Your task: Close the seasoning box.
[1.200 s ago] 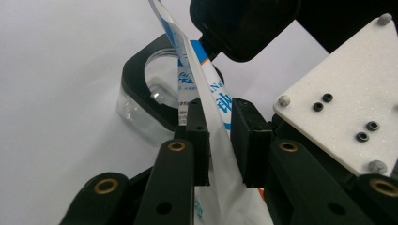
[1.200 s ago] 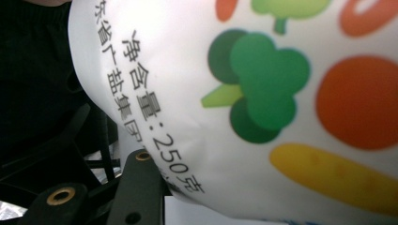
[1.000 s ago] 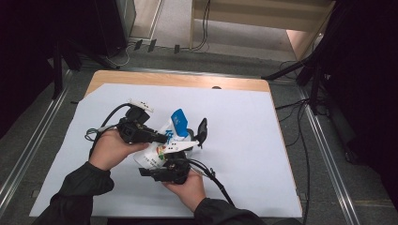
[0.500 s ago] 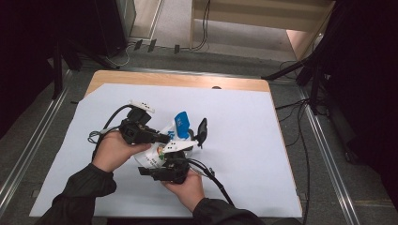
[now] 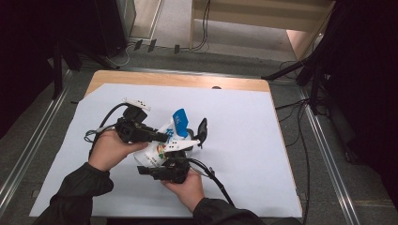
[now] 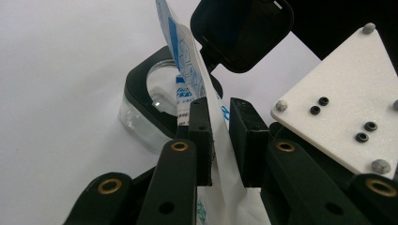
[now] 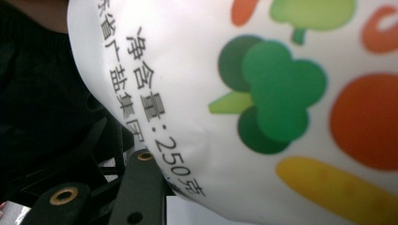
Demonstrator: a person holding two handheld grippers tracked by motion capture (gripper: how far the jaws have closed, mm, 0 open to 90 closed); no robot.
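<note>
A white pouch point(image 5: 157, 151) printed with vegetables, blue at its top point(image 5: 179, 117), is held up over the white sheet between both hands. My right gripper point(image 5: 162, 158) comes from below, shut on the pouch's bulging body point(image 7: 263, 93). My left gripper point(image 6: 221, 140) reaches in from the left. Its jaws have just been opening a little. The pouch's upper film point(image 6: 213, 117) lies against one pad, with a dark gap to the other. Just behind stands a clear jar point(image 6: 150, 112) with its black flip lid point(image 6: 241, 33) raised, also seen in the high view point(image 5: 201, 130).
A large white sheet point(image 5: 244, 154) covers the wooden table point(image 5: 187, 80). Cables trail from both grippers across the sheet. The right gripper's white plate point(image 6: 338, 108) sits close beside my left jaws. A dark metal frame and stands ring the table.
The pouch's blue top has shifted slightly. Both hands keep their places.
</note>
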